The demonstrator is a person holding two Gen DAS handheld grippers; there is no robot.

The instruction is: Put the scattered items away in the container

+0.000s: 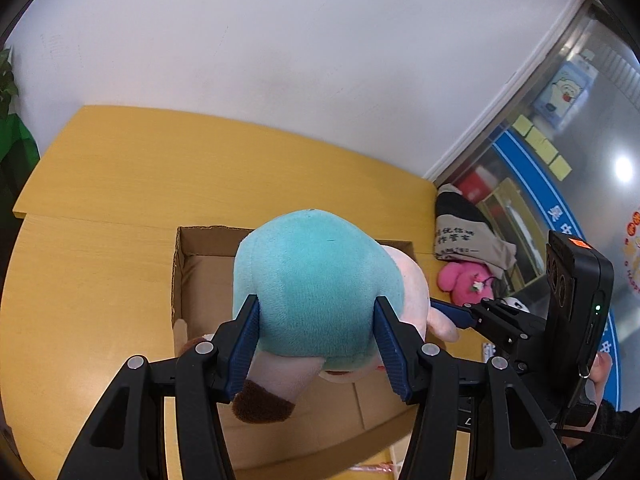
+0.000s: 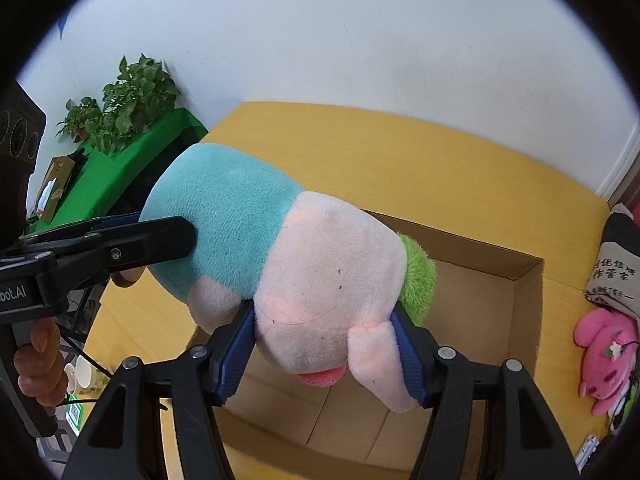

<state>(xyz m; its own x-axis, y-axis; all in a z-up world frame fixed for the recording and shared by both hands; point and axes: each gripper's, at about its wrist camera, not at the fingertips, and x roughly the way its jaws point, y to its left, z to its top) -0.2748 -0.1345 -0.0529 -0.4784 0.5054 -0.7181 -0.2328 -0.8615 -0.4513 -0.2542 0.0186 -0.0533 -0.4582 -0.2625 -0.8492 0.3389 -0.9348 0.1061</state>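
Cardboard box (image 2: 516, 276) on yellow table (image 2: 400, 152), white wall (image 2: 360, 32).

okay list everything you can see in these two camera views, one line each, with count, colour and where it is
plush toy: one, teal and pink with green tuft, held over box
cardboard box: one, brown, open, on table
table: one, yellow
pink plush: one, table's right edge
printed bag: one, beige and black, behind pink plush
plants: several, green, far left
left gripper: black, blue pads, clamping teal body
right gripper: same, clamping pink head
hand: one, on left gripper's handle
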